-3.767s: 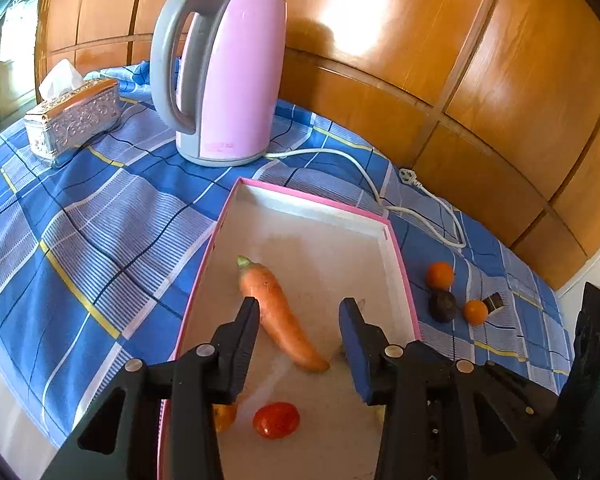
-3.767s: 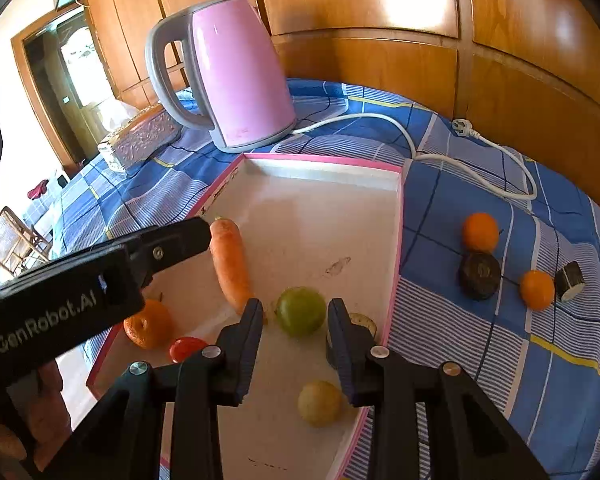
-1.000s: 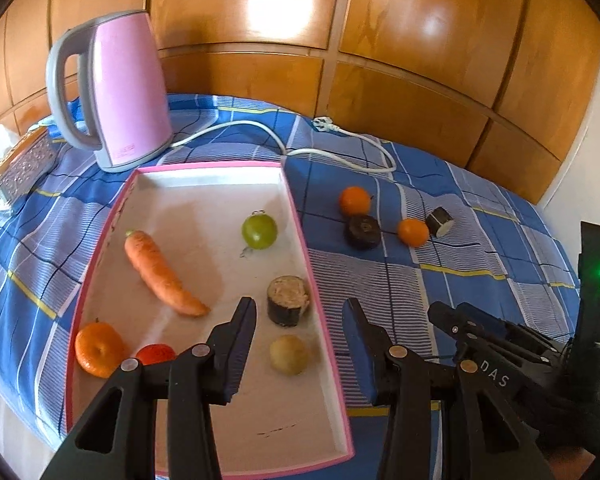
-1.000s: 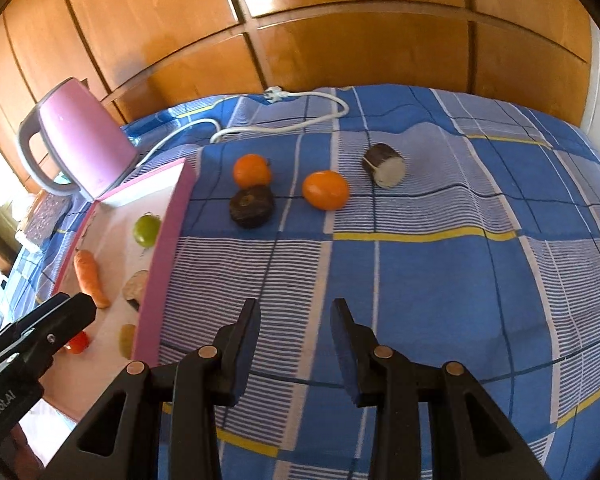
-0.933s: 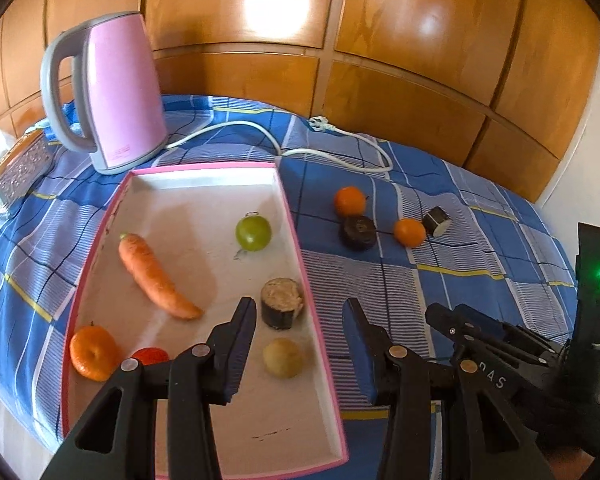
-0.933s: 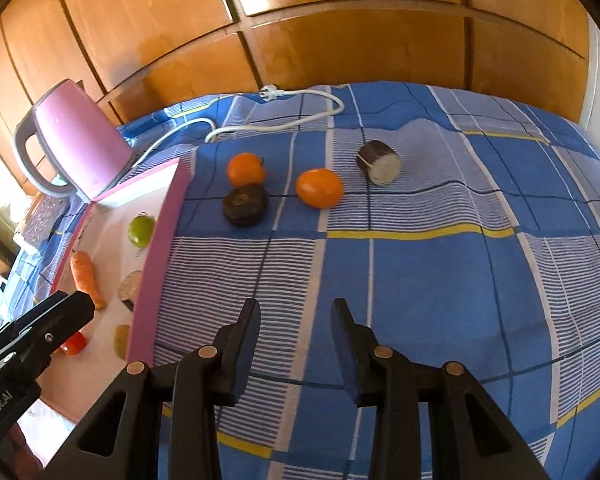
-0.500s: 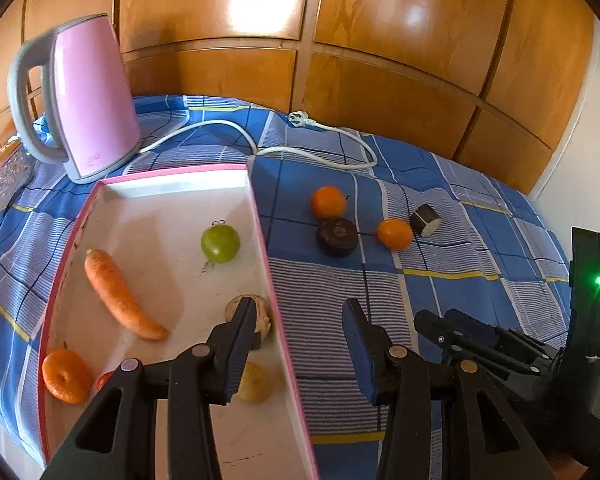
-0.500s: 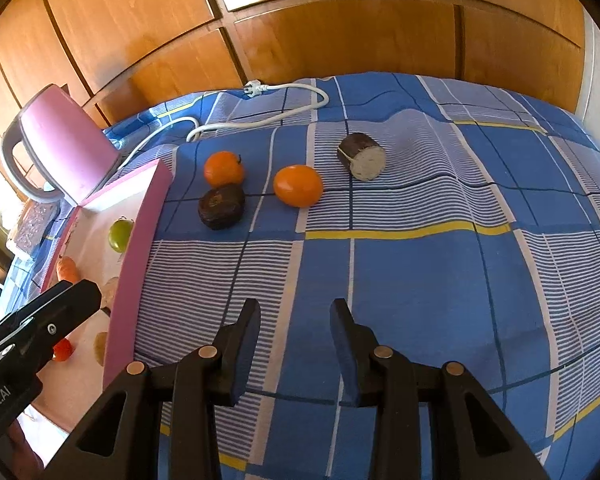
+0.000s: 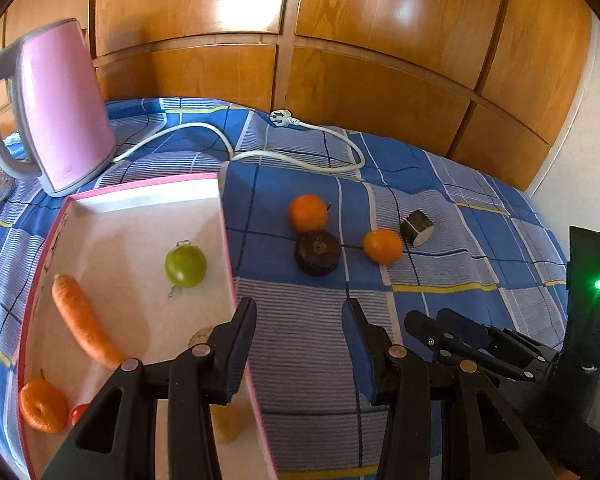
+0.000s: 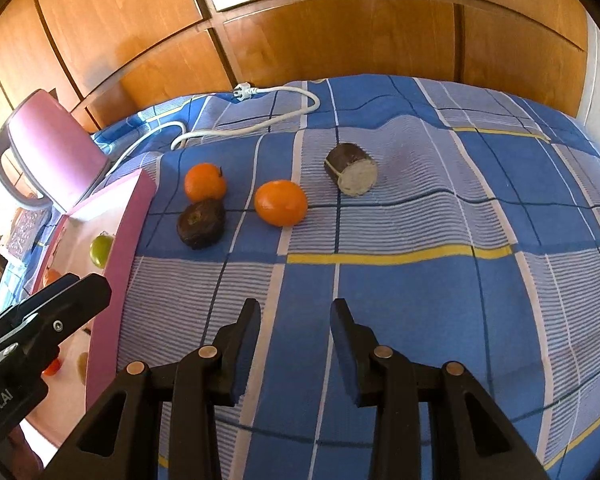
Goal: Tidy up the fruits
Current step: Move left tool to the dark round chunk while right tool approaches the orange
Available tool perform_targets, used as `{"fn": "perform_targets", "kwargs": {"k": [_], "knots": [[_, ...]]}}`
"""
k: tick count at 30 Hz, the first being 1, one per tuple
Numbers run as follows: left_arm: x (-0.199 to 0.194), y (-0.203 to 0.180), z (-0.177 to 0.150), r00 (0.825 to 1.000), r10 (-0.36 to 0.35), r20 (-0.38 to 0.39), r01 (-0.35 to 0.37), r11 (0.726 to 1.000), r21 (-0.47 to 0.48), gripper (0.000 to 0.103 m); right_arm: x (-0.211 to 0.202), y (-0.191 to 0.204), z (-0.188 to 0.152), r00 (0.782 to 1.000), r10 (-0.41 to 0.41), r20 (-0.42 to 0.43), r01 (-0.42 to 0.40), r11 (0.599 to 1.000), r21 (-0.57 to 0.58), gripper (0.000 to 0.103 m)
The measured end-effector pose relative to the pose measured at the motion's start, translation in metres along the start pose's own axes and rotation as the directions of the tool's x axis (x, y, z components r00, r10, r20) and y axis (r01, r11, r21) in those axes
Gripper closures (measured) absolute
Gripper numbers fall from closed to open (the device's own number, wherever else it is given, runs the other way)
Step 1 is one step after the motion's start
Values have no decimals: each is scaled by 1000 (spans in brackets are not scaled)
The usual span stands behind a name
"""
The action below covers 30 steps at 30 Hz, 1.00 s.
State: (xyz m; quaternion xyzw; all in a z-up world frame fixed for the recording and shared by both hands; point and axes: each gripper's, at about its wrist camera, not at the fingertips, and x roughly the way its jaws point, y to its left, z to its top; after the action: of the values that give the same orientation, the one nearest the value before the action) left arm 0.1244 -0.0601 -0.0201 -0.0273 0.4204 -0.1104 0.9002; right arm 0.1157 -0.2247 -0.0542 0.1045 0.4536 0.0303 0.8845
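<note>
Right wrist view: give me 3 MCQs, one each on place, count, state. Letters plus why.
1. Where does the dark round fruit lie?
A. in the tray
B. on the cloth beside the tray
C. on the kettle

2. How many orange fruits lie on the cloth outside the tray?
A. two
B. one
C. four

3. What is in the right gripper?
A. an orange
B. the cord
C. nothing; its jaws stand apart

Key: 1 B, it sits on the blue checked cloth just past the pink wall. 2 A, one orange and another. 3 C, only cloth shows between the fingers.
</note>
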Motion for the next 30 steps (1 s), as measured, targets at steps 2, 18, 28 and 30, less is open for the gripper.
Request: {"fn": "perform_targets", "kwargs": {"k": [2, 18, 28, 30], "knots": [[4, -1, 2, 1000, -6, -7, 6, 1000, -3, 58, 1, -3, 3, 1000, -3, 4, 3, 1000, 4, 66], [38, -2, 16, 999, -15, -41, 14, 999, -28, 58, 20, 2, 32, 999, 21, 28, -20, 999, -41, 66], [47, 5, 22, 998, -31, -52, 28, 998, -58, 60, 39, 7, 47, 999, 35, 17, -34, 998, -57, 66], [48, 7, 22, 998, -30, -52, 26, 998, -62, 60, 41, 9, 48, 999, 36, 17, -35, 997, -64, 66]]}}
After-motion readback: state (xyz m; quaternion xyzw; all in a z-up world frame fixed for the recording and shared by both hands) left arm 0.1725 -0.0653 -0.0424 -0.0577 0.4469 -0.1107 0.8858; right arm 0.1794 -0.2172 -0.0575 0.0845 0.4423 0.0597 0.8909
